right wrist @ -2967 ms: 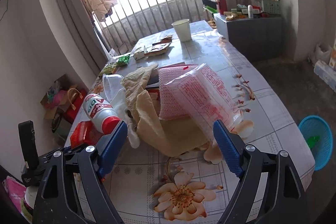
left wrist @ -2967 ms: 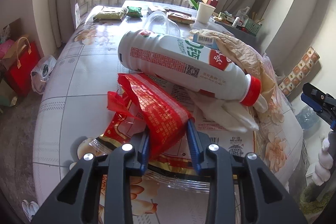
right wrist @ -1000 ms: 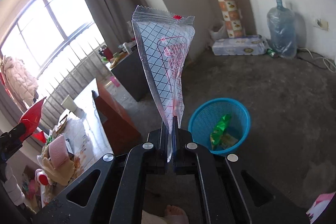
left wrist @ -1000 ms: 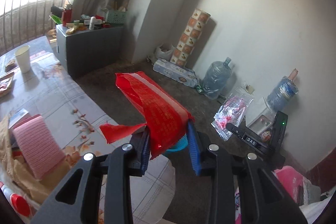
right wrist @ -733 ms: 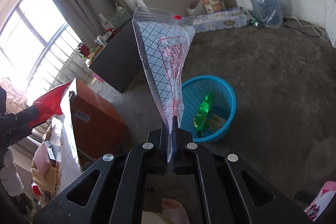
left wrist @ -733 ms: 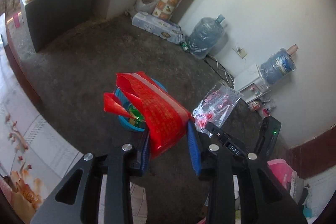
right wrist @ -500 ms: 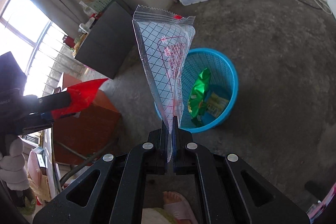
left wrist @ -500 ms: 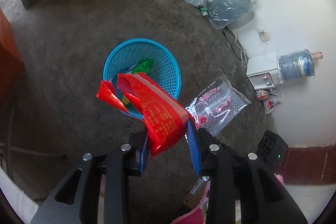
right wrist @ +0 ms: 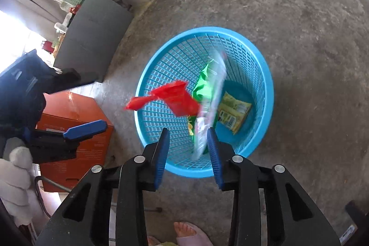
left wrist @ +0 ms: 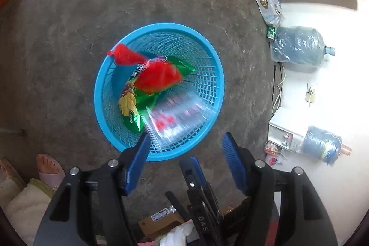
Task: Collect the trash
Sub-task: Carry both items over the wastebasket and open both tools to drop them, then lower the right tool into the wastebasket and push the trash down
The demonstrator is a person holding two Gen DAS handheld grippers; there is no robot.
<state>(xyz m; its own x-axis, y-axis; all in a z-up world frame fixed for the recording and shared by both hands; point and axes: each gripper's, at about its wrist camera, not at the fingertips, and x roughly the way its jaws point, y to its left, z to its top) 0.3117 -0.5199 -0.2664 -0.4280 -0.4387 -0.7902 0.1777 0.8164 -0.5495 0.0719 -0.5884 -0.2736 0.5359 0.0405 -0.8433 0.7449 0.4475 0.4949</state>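
Left hand-held gripper point(left wrist: 185, 155): jaws spread wide, nothing between them, poised above the basket's 6 o'clock rim.
Right hand-held gripper point(right wrist: 188, 149): jaws parted, empty; the clear bag is blurred just ahead of its tips and seems free of them.
Basket point(left wrist: 214, 66): blue mesh, on the floor, directly below both grippers.
Red wrapper point(left wrist: 156, 76): blurred, inside the basket's outline near centre; long axis runs from 10 to 4 o'clock, twisted tail toward 10.
Clear bag point(left wrist: 177, 117): blurred, at the basket's 5 o'clock side; in the right wrist view point(right wrist: 211, 103) it is edge-on, long axis 12 to 6.
Green packet point(left wrist: 132, 107): lies in the basket.
Handling: both look like thin, light, limp film, likely slippery and prone to drift; a pinch across a flat edge or the twisted tail should hold best.
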